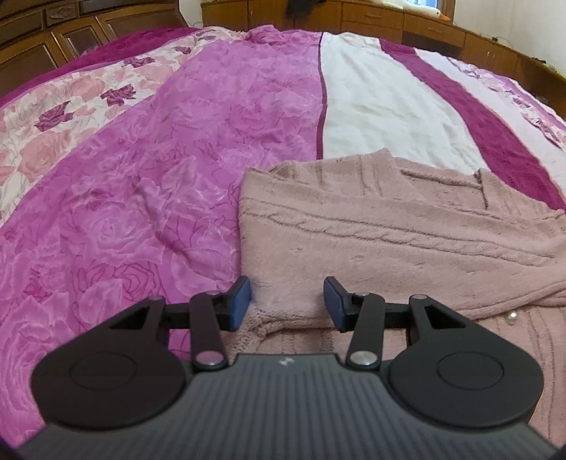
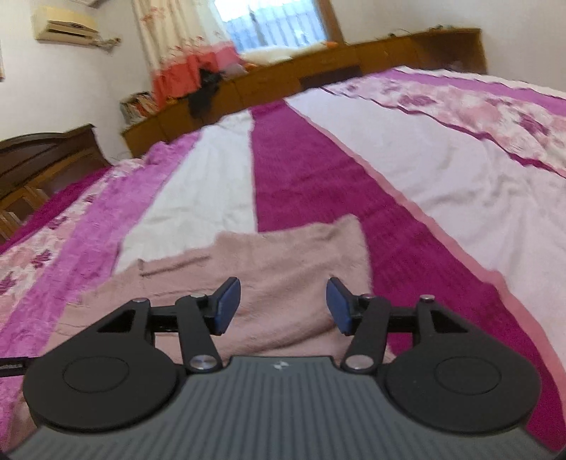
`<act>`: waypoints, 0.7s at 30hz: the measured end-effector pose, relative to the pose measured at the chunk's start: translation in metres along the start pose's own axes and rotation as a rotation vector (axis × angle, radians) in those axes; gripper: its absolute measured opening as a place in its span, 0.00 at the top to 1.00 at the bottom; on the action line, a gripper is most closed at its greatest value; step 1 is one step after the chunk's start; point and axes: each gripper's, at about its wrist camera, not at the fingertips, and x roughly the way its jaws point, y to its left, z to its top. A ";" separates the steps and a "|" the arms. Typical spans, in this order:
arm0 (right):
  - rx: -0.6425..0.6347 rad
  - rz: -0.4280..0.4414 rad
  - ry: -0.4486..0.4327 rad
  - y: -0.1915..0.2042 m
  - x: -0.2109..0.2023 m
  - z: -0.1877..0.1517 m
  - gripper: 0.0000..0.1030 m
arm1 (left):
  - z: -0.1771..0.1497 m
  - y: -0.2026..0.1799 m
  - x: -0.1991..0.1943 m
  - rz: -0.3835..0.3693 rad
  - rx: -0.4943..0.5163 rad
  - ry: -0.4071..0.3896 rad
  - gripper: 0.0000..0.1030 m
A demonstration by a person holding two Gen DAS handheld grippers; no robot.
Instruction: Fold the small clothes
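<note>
Pink fuzzy cable-knit sweater (image 1: 406, 230) lies partly folded on the near part of the striped, floral bedspread (image 1: 141, 177). Left gripper (image 1: 287, 302) is above its near left edge, fingers apart, nothing gripped. Right gripper (image 2: 283, 306) is likewise parted and empty over the folded right side. Judged step: between folds. Next move needs both to pinch an edge; the soft, thick knit may slip.

The broad pink-and-white striped floral bedspread (image 1: 184, 148) lies bare from nine to twelve o'clock; the fuzzy dusty-pink knitted cardigan (image 1: 389, 233) fills two to five (wooden cabinets (image 1: 435, 32) bound the far edge).
</note>
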 end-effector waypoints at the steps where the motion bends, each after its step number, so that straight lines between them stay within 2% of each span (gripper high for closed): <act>1: -0.003 0.023 0.003 0.002 0.003 0.002 0.40 | 0.001 0.000 -0.001 -0.007 0.000 -0.008 0.54; 4: -0.019 0.085 0.025 0.011 0.018 0.006 0.39 | 0.001 -0.004 -0.004 -0.035 0.002 -0.026 0.54; 6: -0.017 0.095 0.061 0.014 0.037 0.007 0.39 | 0.001 -0.007 -0.002 -0.045 -0.001 -0.027 0.54; 8: -0.007 0.052 0.093 0.013 0.053 0.004 0.39 | -0.001 -0.009 0.001 -0.042 -0.001 -0.021 0.54; 11: -0.020 -0.060 0.106 0.006 0.069 -0.004 0.39 | -0.004 -0.009 0.005 -0.039 0.006 -0.014 0.54; 15: -0.012 -0.071 0.063 0.001 0.057 -0.008 0.39 | -0.006 -0.007 0.006 -0.044 0.021 -0.015 0.54; 21: 0.021 -0.012 0.064 -0.003 0.026 -0.006 0.37 | -0.008 -0.012 -0.009 -0.052 0.057 -0.041 0.54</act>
